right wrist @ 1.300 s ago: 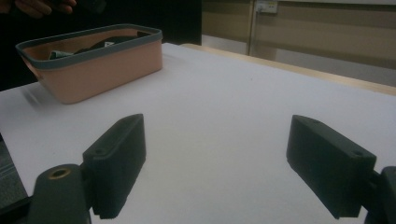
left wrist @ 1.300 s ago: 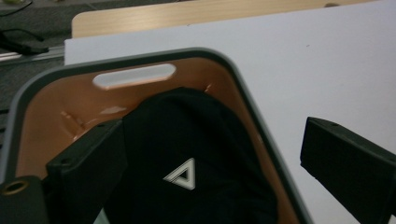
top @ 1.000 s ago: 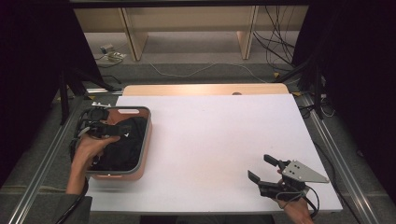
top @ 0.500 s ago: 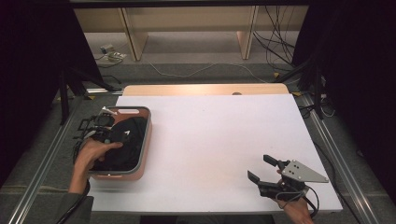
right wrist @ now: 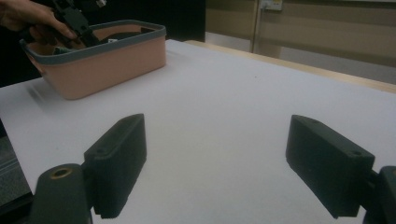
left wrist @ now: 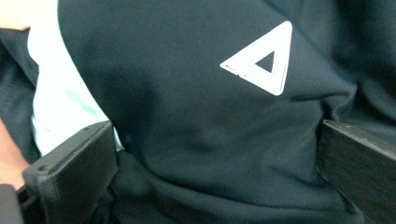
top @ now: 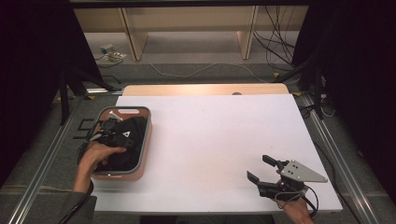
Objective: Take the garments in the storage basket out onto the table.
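The white table [top: 210,140] spans the middle of the high view. At its left sits a pink bin [top: 145,144] holding a black garment [top: 128,142]. The left gripper [top: 108,133] reaches into it; its own view shows jaws spread wide around the cloth's white triangle logo [left wrist: 261,60]. Lower right, the right gripper [top: 262,169] rests spread and empty.

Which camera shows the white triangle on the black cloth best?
The left gripper view: the white triangle print on the black cloth looks big and sharp between open jaws. The high view shows it tiny inside the pink plastic basket. The right gripper view shows the basket's outside.
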Demonstrator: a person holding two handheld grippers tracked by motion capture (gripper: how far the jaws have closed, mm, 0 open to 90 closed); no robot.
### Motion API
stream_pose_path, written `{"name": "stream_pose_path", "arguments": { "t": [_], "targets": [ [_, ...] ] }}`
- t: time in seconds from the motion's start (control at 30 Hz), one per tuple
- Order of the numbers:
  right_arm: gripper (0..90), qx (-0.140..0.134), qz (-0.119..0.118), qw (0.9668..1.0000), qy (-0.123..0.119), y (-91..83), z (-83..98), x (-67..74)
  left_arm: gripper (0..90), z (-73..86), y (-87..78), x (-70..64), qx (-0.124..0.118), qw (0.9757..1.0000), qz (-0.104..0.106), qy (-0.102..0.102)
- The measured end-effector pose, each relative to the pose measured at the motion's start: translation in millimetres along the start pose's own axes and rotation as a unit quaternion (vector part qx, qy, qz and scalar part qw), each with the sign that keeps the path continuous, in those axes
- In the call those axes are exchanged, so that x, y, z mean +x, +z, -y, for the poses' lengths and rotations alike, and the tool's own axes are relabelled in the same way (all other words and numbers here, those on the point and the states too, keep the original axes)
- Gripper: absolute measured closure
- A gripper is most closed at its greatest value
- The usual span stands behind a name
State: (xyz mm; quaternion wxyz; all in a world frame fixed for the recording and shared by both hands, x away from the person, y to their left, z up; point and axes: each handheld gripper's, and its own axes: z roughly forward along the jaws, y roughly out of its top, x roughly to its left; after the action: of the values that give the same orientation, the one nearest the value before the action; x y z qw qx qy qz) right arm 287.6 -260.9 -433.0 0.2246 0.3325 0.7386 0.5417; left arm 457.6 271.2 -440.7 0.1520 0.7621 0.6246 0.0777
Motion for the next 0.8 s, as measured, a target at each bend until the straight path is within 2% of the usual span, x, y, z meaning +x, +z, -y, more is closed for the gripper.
{"name": "stream_pose_path", "arguments": {
  "t": [0.1,0.23,0.33,0.47,0.53,0.8],
  "targets": [
    [21.1,0.003,-0.001,1.0,-0.001,0.9,0.2,0.2,0.0,0.4,5.3,-3.0,0.019,0.9998,0.0,0.011],
    [21.4,0.002,-0.001,1.0,-0.002,1.3,0.3,0.3,0.0,1.4,9.7,2.1,0.016,0.9998,0.011,0.01],
    [21.6,0.003,0.0,1.0,-0.003,1.5,0.3,0.1,0.0,0.6,12.2,-2.8,0.021,0.9996,0.002,0.02],
    [21.8,0.003,0.0,1.0,-0.003,1.6,0.2,0.4,0.0,1.2,13.9,-1.5,0.029,0.9992,0.016,0.02],
    [22.0,0.003,0.0,1.0,-0.003,1.8,0.2,0.2,0.0,0.9,14.3,-4.1,0.032,0.999,0.014,0.029],
    [22.4,0.002,0.001,1.0,-0.002,2.4,0.3,0.5,0.0,0.5,18.1,-7.0,0.025,0.9995,0.004,0.021]
  ]
}}
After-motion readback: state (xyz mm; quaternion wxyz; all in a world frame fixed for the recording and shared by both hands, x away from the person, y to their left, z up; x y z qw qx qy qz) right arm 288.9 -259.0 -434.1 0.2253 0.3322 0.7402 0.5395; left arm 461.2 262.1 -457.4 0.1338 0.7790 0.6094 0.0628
